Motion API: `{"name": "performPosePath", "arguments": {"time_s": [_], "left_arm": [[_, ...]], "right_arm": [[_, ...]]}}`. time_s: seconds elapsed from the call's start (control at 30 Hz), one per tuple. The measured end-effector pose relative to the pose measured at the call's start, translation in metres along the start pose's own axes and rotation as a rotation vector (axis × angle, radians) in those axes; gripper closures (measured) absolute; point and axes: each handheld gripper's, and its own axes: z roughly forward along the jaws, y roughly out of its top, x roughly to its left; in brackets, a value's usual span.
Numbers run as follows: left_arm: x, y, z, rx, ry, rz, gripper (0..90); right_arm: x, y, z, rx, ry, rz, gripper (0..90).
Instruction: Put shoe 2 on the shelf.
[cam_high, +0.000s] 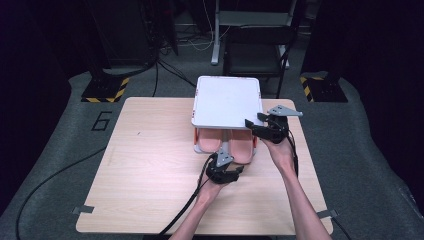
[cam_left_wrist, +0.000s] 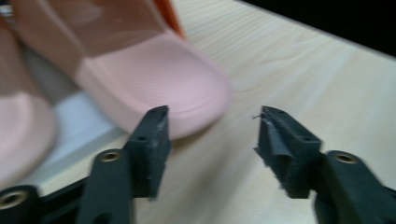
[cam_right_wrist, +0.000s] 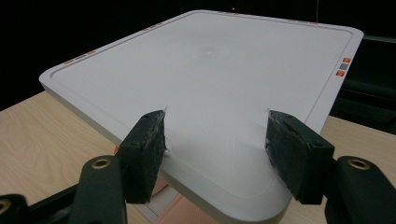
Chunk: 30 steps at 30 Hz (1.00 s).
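White lid (cam_high: 227, 101) raised over box; 2 pink slippers (cam_high: 231, 142) inside.

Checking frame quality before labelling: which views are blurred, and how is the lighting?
Left gripper view: pink slippers smeared and soft, the jaws sharper. Right gripper view: white lid crisp, evenly lit, no glare. High view: wooden table bright, surroundings dark at the edges.

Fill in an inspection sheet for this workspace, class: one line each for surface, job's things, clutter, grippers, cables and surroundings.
Surface: light wooden table, tape tabs at its near corners.
Job's things: white lid raised above an orange-trimmed box; pink slippers inside, heels toward the person.
Clutter: nothing seen.
Grippers: left gripper open, jaws near a slipper heel; right gripper open, jaws over the lid's near corner.
Cables: black cable trailing from the left gripper; more on the floor.
Surroundings: grey floor, chair, hazard-striped stand bases.
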Motion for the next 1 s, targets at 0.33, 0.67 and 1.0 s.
{"name": "performPosePath", "arguments": {"time_s": [0.33,0.67,1.0], "left_arm": [[0.009,0.002,0.020,0.047,0.067,0.005,44.9],[0.023,0.019,0.034,0.050,0.115,-0.034,40.7],[0.020,0.014,0.045,0.075,0.213,-0.004,31.6]], "right_arm": [[0.001,0.000,0.000,0.009,-0.009,0.002,37.3],[0.001,0.000,0.000,-0.002,-0.013,0.003,37.4],[0.006,0.000,0.001,-0.001,-0.032,-0.006,37.2]]}}
